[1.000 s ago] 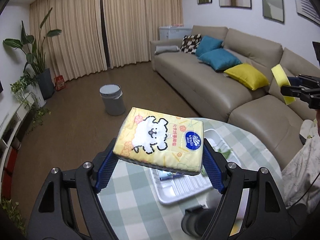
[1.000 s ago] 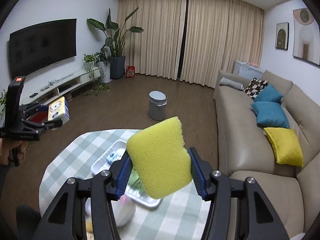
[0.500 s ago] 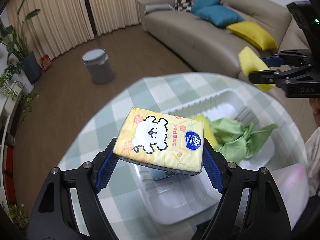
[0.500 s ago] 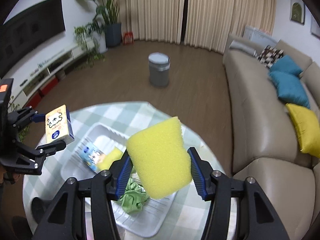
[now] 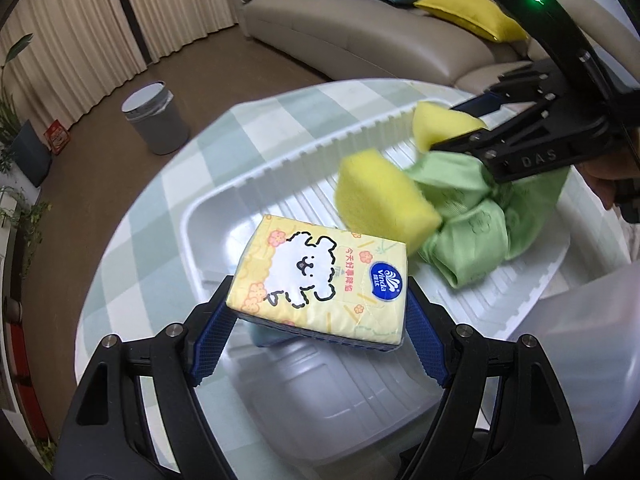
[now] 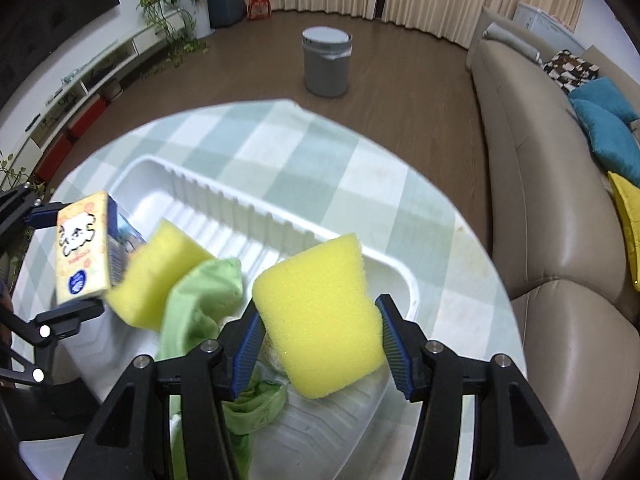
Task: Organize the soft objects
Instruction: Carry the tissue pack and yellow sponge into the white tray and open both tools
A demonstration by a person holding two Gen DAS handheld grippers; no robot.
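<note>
My left gripper [image 5: 318,312] is shut on a yellow tissue pack [image 5: 320,280] printed with a white dog and holds it just above the left end of the white ribbed tray [image 5: 288,168]. My right gripper [image 6: 320,326] is shut on a yellow sponge [image 6: 320,316] above the tray's [image 6: 224,196] right end. In the tray lie a second yellow sponge [image 5: 384,200], a crumpled green cloth [image 5: 480,224] and a blue pack [image 5: 264,334] partly hidden under the tissue pack. The held sponge [image 5: 440,124] and the right gripper [image 5: 460,128] also show in the left wrist view, and the tissue pack [image 6: 82,248] in the right wrist view.
The tray stands on a round table with a green-and-white checked cloth [image 6: 280,140]. A translucent container [image 5: 592,352] stands at the near right of the table. A grey bin [image 6: 326,62] stands on the floor beyond it, and a beige sofa [image 6: 540,184] runs along the right.
Both grippers have come down and forward from high above the table to just over the tray, each still holding its object. The two grippers have drawn closer together.
</note>
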